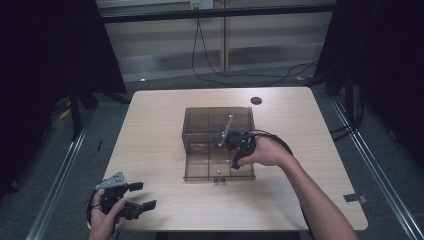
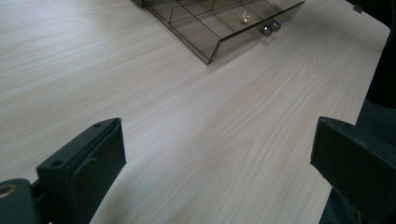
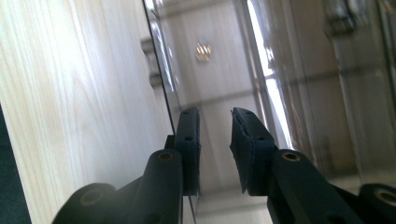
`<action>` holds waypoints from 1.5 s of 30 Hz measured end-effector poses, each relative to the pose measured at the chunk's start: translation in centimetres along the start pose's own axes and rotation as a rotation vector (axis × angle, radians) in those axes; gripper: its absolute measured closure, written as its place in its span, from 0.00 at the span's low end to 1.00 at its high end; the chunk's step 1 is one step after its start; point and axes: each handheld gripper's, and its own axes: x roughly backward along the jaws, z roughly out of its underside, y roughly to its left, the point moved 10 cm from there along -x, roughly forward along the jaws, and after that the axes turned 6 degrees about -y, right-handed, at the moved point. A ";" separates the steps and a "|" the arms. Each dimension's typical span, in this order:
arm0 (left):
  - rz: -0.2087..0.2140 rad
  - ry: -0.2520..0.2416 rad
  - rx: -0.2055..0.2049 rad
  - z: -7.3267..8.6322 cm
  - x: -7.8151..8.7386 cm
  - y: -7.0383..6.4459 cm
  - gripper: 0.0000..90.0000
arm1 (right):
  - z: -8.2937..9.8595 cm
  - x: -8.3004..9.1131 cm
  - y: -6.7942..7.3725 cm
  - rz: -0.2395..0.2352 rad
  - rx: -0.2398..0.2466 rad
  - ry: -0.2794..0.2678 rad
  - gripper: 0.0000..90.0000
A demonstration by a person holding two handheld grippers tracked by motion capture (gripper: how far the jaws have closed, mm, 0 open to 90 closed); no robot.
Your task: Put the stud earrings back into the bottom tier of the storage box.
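Smoky plastic drawer [image 1: 218,169], far end hidden under right claw [image 1: 235,162].

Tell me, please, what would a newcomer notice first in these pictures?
The eye goes first to the smoky transparent drawer box at the middle of the wooden table, its divided drawer pulled out toward the person with a small brass piece inside. The right hand-held gripper reaches over that drawer, jaws slightly apart. The left hand-held gripper waits wide open at the table's near left corner.

Pale wood table [image 1: 150,150]; smoked clear drawer box [image 1: 200,125]; black disc [image 1: 256,100]
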 end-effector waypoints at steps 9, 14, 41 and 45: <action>0.001 0.004 0.000 0.0 0.0 0.0 0.03 | 2.9 2.3 -1.5 0.045 -0.053 -0.028 0.78; -0.002 0.007 0.000 0.1 0.0 0.0 0.03 | 4.7 3.0 -2.1 0.062 -0.079 -0.014 0.78; -0.001 0.000 0.005 0.0 0.0 0.1 0.03 | 10.5 0.2 -6.7 0.119 -0.172 0.109 0.72; 0.001 -0.001 0.006 0.0 0.0 0.1 0.03 | 10.7 -0.4 -6.7 0.111 -0.164 0.130 0.73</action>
